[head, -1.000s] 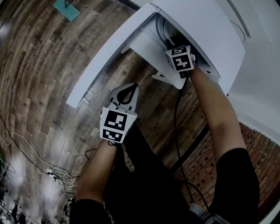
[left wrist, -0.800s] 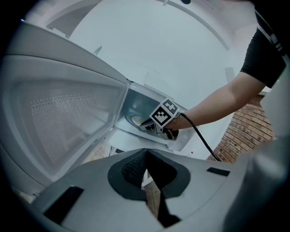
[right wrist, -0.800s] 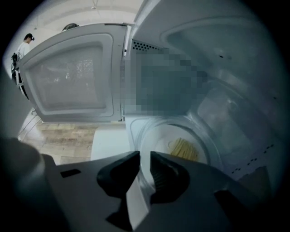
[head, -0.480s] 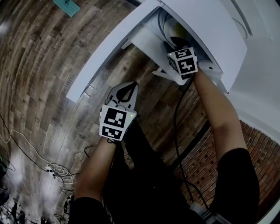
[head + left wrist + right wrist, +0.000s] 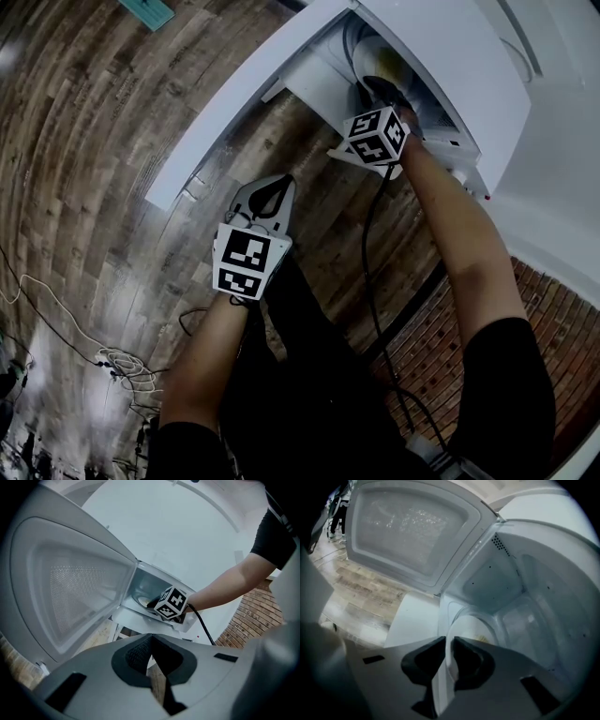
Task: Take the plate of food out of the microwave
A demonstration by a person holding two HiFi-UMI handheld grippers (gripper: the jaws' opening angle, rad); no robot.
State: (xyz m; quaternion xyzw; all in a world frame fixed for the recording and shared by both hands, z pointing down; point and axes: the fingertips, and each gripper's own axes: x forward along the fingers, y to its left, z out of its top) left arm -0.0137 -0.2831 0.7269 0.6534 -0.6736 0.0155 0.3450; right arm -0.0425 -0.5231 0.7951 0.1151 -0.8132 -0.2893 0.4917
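- The right arm [image 5: 459, 234] stretches out to the far right, up to the open microwave [image 5: 441, 56]. Its door [image 5: 234, 103] swings out to the left.
- The right gripper [image 5: 451, 660] is at the microwave's mouth. Its jaws are closing on the near rim of the plate [image 5: 471, 625], with a pad against each side.
- The plate is inside the microwave, with a little yellow food [image 5: 480, 638] on it.
- The left arm [image 5: 202, 366] is bent and held near the body, over the wood floor [image 5: 94, 187].
- The left gripper [image 5: 277, 187] points toward the door's lower edge, clenched with nothing in it.
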